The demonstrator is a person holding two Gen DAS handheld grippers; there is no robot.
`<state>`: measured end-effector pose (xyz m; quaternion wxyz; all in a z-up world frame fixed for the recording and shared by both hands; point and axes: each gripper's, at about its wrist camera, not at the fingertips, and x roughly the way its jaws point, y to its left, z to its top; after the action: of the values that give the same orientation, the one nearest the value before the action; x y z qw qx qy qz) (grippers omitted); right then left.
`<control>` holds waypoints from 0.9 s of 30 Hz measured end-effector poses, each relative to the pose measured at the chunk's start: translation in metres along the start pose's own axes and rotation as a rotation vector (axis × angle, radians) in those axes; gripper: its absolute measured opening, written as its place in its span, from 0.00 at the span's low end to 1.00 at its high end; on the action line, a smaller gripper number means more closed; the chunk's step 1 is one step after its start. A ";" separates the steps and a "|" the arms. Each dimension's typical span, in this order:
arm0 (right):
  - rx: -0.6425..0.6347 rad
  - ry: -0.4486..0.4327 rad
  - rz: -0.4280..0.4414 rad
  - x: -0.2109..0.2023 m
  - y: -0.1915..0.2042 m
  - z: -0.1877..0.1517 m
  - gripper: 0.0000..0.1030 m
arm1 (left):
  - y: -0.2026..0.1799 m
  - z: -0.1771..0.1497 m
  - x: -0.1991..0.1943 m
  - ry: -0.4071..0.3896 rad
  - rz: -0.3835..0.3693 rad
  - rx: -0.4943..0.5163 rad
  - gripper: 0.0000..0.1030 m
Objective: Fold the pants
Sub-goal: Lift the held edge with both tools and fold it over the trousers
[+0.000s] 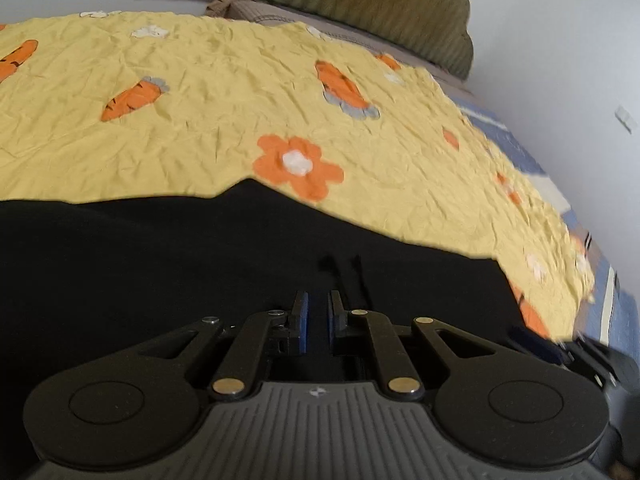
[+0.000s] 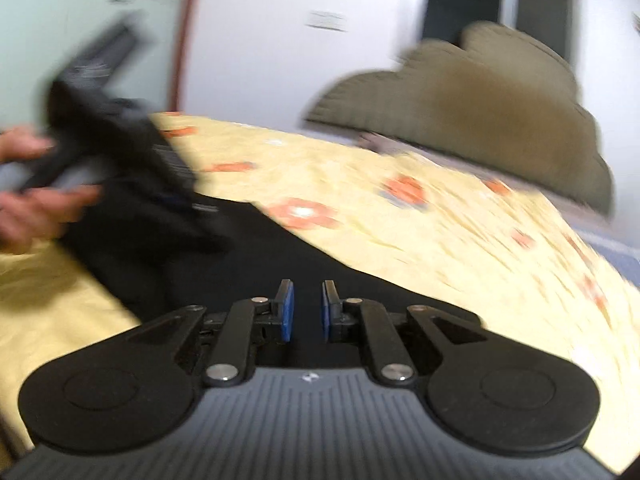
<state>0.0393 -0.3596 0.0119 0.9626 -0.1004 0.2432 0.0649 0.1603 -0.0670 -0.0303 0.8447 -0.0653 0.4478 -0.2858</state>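
Black pants (image 1: 168, 264) lie flat on a yellow bedspread with carrots and flowers (image 1: 224, 92). My left gripper (image 1: 318, 300) hovers just above the pants, its blue pads a small gap apart, nothing between them. In the right wrist view the pants (image 2: 280, 268) stretch from the lower middle to the left. My right gripper (image 2: 308, 292) is open and empty above them. The left gripper (image 2: 120, 152) shows there at the left, blurred, held by a hand (image 2: 36, 208). The right gripper's edge shows in the left wrist view (image 1: 568, 348) at the lower right.
An olive scalloped headboard cushion (image 1: 360, 0) stands at the far end against a white wall; it also shows in the right wrist view (image 2: 480, 112). A blue striped sheet (image 1: 516, 148) runs along the bed's right edge.
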 end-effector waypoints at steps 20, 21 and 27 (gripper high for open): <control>0.141 0.105 -0.160 -0.054 -0.066 -0.078 0.20 | -0.005 -0.044 -0.033 0.027 0.092 0.170 0.09; 0.143 0.103 -0.151 -0.053 -0.065 -0.080 0.20 | -0.010 -0.043 -0.033 0.028 0.083 0.185 0.09; 0.157 0.116 -0.181 -0.048 -0.061 -0.091 0.19 | -0.040 -0.043 -0.024 0.033 0.045 0.244 0.09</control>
<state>-0.0333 -0.4431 -0.0331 0.9537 -0.0499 0.2927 -0.0472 0.0989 -0.0813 -0.0238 0.8451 0.0526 0.4250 -0.3199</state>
